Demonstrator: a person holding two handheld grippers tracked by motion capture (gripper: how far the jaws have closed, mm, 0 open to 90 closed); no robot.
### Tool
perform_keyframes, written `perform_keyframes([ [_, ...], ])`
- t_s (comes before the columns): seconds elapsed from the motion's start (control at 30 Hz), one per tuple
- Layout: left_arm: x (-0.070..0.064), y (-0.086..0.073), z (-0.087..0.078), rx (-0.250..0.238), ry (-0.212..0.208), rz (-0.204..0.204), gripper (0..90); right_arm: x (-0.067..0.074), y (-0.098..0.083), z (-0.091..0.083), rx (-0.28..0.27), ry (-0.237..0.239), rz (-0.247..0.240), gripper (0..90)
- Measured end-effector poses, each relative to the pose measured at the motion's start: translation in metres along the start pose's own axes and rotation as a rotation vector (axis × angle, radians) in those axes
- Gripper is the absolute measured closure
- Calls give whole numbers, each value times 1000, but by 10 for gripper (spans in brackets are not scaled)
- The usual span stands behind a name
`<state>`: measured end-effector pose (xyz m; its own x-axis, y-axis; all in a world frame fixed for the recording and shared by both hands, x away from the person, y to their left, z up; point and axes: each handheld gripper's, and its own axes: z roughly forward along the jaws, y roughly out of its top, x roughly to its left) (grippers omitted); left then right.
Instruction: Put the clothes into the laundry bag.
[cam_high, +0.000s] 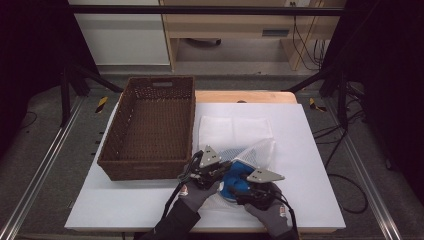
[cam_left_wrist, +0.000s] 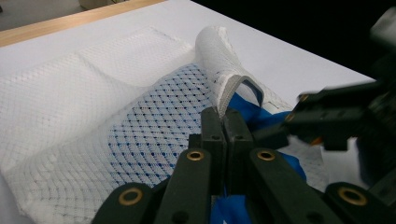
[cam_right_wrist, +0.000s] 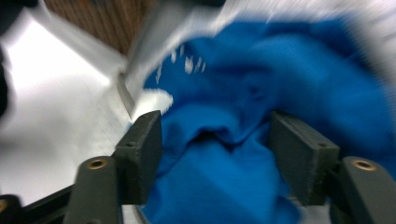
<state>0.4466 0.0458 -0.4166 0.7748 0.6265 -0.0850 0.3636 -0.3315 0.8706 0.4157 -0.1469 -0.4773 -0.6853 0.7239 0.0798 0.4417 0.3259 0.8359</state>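
Note:
A white mesh bag (cam_high: 257, 150) lies on the white table top with a blue cloth (cam_high: 234, 181) partly inside its mouth. My left gripper (cam_high: 225, 169) is shut on the bag's lifted rim (cam_left_wrist: 229, 88), which curls up over the jaws. Blue cloth (cam_left_wrist: 247, 112) shows through the mesh (cam_left_wrist: 154, 126) and beside the rim. My right gripper (cam_high: 243, 189) is at the bag's mouth from the near side. Its jaws (cam_right_wrist: 215, 140) stand open, with a fold of the blue cloth (cam_right_wrist: 280, 70) bunched between them and the pads not pressing on it.
A brown wicker basket (cam_high: 145, 169) stands at the left of the table, close to my left hand. A second flat white mesh bag (cam_high: 235, 131) lies behind the one I hold. The white table top (cam_high: 310, 165) stretches to the right; the floor has cables and stands.

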Motion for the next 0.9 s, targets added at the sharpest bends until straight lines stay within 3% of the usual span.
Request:
perform_keyframes([
  [0.03, 0, 0, 0, -1, 0, 1, 888, 1, -2, 4, 16, -9, -9, 365],
  [0.1, 1, -1, -1, 0, 1, 1, 888, 1, -6, 12, 51, -39, -14, 489],
  [0.2, 2, -1, -2, 2, 1, 1, 888, -2, -4, 11, 62, -45, 10, 720],
  [0.27, 1, -1, -3, -3, -1, 0, 888, -3, -1, 9, 68, -40, 31, 760],
  [0.37, 0, 1, -6, -9, -10, -1, 888, -4, 7, 4, -9, -64, 45, 769],
  [0.43, -3, 2, -8, -17, -14, 7, 888, -9, 18, 1, -75, -110, 62, 767],
  [0.47, -4, 3, -9, -20, -16, 10, 888, -11, 23, 2, -83, -136, 64, 765],
  [0.6, -7, 3, -10, -19, -21, 20, 888, -19, 28, 18, -77, -245, 68, 738],
  [0.7, -6, -1, -6, -6, -24, 14, 888, -22, 22, 36, -19, -275, 55, 691],
  [0.83, -4, -6, -2, 8, -22, 6, 888, -23, 22, 32, -25, -250, 62, 631],
  [0.9, -2, -7, -2, 8, -19, 1, 888, -24, 22, 22, -50, -205, 80, 578],
])
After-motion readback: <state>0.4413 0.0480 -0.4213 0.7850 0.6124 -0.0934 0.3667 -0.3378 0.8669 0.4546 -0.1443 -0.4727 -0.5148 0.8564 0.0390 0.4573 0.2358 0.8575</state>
